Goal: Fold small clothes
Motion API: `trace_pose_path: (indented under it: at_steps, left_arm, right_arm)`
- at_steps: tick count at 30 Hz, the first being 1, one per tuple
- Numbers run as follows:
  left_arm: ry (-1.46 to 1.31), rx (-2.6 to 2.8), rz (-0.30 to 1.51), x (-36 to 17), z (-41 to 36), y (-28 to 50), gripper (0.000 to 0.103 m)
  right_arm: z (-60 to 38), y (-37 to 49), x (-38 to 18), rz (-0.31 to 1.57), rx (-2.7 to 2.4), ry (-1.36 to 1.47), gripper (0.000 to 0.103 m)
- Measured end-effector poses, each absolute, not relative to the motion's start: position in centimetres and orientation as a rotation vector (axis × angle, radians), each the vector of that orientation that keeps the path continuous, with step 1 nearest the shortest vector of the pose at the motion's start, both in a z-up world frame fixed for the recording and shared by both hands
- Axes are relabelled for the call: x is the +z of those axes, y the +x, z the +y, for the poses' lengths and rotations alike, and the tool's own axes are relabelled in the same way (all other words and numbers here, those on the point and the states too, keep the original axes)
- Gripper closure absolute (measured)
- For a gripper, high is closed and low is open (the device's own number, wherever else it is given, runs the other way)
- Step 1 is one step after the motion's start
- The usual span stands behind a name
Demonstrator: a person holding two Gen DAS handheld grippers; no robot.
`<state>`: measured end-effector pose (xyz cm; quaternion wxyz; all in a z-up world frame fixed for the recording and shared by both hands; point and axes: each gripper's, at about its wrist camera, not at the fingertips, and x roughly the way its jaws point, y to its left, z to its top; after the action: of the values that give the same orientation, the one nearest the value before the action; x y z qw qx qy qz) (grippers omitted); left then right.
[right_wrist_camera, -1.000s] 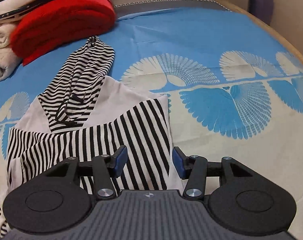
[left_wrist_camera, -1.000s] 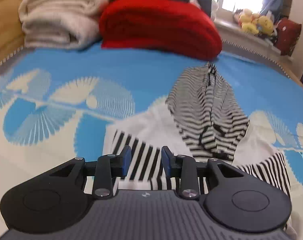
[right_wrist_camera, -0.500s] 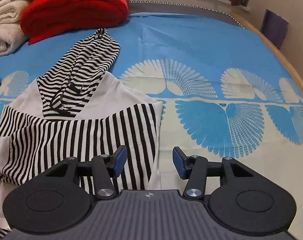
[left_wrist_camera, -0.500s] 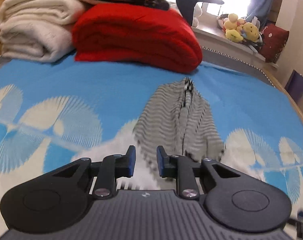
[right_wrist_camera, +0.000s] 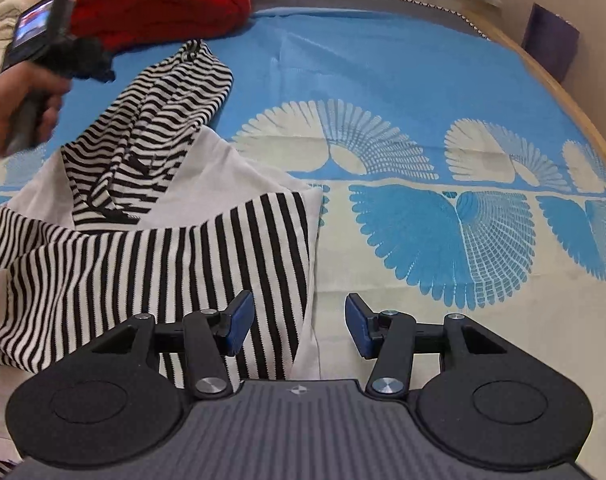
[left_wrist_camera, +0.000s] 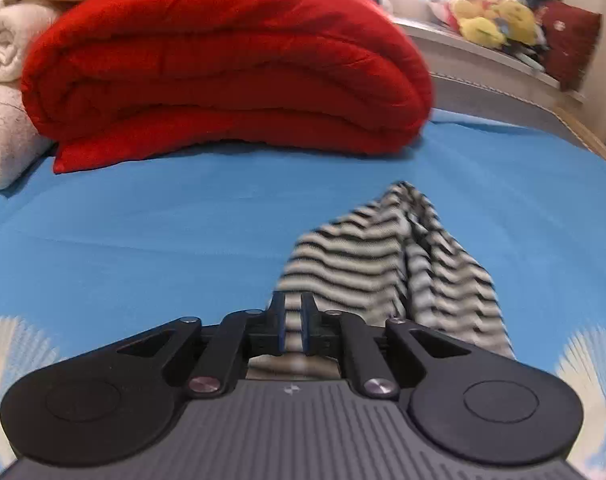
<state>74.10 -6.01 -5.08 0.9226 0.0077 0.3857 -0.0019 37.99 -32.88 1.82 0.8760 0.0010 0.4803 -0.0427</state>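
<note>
In the left wrist view, the left gripper (left_wrist_camera: 293,322) has just been closing its jaws; only a narrow gap is left, with the blurred striped hood (left_wrist_camera: 383,264) of the small garment showing through it, and I cannot tell whether the blue pads press on the cloth. The hood lies on the blue patterned bedspread (left_wrist_camera: 143,232), pointing toward a folded red blanket (left_wrist_camera: 227,64) with cream blankets (left_wrist_camera: 3,92) to its left and plush toys (left_wrist_camera: 491,16) on the sill beyond. In the right wrist view, the right gripper (right_wrist_camera: 299,326) holds its fingers apart with nothing clasped, hovering over the right edge of the black-and-white striped garment (right_wrist_camera: 151,256), which lies spread flat on the bedspread. A hand (right_wrist_camera: 19,108) holds the other gripper at upper left, just beside the hood.
</note>
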Motion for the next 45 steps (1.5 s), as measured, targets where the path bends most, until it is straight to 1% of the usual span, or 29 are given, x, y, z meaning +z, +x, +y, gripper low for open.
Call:
trace_pose_path:
  at_steps: [1,2,3,4,7,10,12,13,14,15,16,17,21,24,27,29,31,33,35,37,38,39,41,42,44,45]
  left_arm:
    - [0.017,0.01,0.796,-5.6,-6.3,75.3,0.088]
    - [0.006,0.013,0.801,-6.0,-6.5,76.1,0.077]
    - [-0.015,0.006,0.805,-6.3,-6.6,76.9,0.07]
    - [-0.032,-0.003,0.8,-6.6,-6.7,77.7,0.06]
    - [-0.016,0.022,0.776,-7.0,-7.3,79.7,0.048]
    - [0.041,0.037,0.771,-7.5,-7.9,81.2,0.048]
    - [0.031,0.015,0.793,-8.1,-7.9,82.0,0.049]
    - [0.03,0.008,0.817,-8.5,-7.6,82.1,0.053]
    - [0.035,0.002,0.848,-9.1,-7.7,82.4,0.068]
    - [0.044,-0.01,0.875,-9.7,-7.8,82.6,0.078]
    - [0.069,-0.019,0.875,-9.8,-7.9,82.4,0.098]
    - [0.1,-0.018,0.849,-9.5,-8.1,82.0,0.102]
    - [0.112,-0.045,0.757,-6.5,-8.0,79.0,0.102]
    - [0.121,-0.131,0.683,-3.0,-8.0,74.2,0.102]
    - [0.191,-0.234,0.579,0.2,-8.6,65.7,0.102]
    - [0.251,-0.306,0.488,1.5,-8.4,57.4,0.102]
    - [0.269,-0.372,0.472,2.0,-7.5,49.6,0.102]
    - [0.267,-0.443,0.508,2.0,-6.1,41.7,0.102]
    - [0.281,-0.492,0.621,1.5,-4.3,35.7,0.101]
    - [0.315,-0.469,0.756,1.3,-2.7,32.0,0.097]
    - [0.33,-0.41,0.794,1.7,-2.0,31.1,0.097]
    - [0.318,-0.348,0.808,2.2,-1.4,30.9,0.097]
    - [0.196,-0.219,0.839,3.6,0.2,32.2,0.087]
    - [0.098,-0.161,0.87,3.9,1.0,33.4,0.085]
    - [-0.073,-0.112,0.918,3.4,1.8,35.9,0.08]
    - [-0.125,-0.097,0.934,2.6,1.9,36.5,0.08]
  right_arm:
    - [-32.8,38.0,1.7,1.005,-0.086,-0.003,0.051]
    - [-32.7,38.1,1.6,1.007,-0.084,-0.009,0.051]
    - [-32.7,38.1,1.5,1.008,-0.081,-0.017,0.051]
    - [-32.7,38.2,1.5,1.007,-0.081,-0.022,0.051]
    - [-33.0,38.5,1.2,1.005,-0.109,-0.016,0.051]
    - [-33.5,38.7,0.9,1.005,-0.142,0.006,0.051]
    - [-33.6,38.8,1.0,1.001,-0.142,0.019,0.051]
    - [-33.5,38.8,1.1,0.999,-0.141,0.015,0.051]
    - [-33.4,38.9,1.2,0.996,-0.143,0.012,0.051]
    - [-33.4,39.0,1.2,0.993,-0.146,0.012,0.051]
    - [-33.4,39.1,1.3,0.992,-0.147,0.019,0.051]
    - [-33.5,39.1,1.4,0.991,-0.147,0.025,0.051]
    - [-33.8,39.0,1.9,0.982,-0.148,0.036,0.051]
    - [-34.3,38.7,2.8,0.962,-0.152,0.057,0.051]
    - [-34.8,38.5,3.8,0.931,-0.157,0.086,0.051]
    - [-35.2,38.2,4.4,0.918,-0.16,0.115,0.051]
    - [-35.3,38.0,5.0,0.905,-0.157,0.136,0.051]
    - [-35.5,37.7,5.6,0.886,-0.161,0.16,0.051]
    - [-35.4,37.3,6.2,0.869,-0.162,0.187,0.051]
    - [-35.2,36.9,6.6,0.854,-0.159,0.211,0.051]
    - [-35.0,36.7,6.7,0.848,-0.156,0.216,0.051]
    - [-34.6,36.5,6.8,0.844,-0.146,0.215,0.051]
    - [-33.7,36.3,6.8,0.841,-0.121,0.213,0.051]
    - [-33.2,36.2,6.7,0.844,-0.111,0.215,0.051]
    - [-32.5,36.3,6.0,0.87,-0.082,0.236,0.051]
    - [-32.3,36.4,5.6,0.887,-0.073,0.257,0.051]
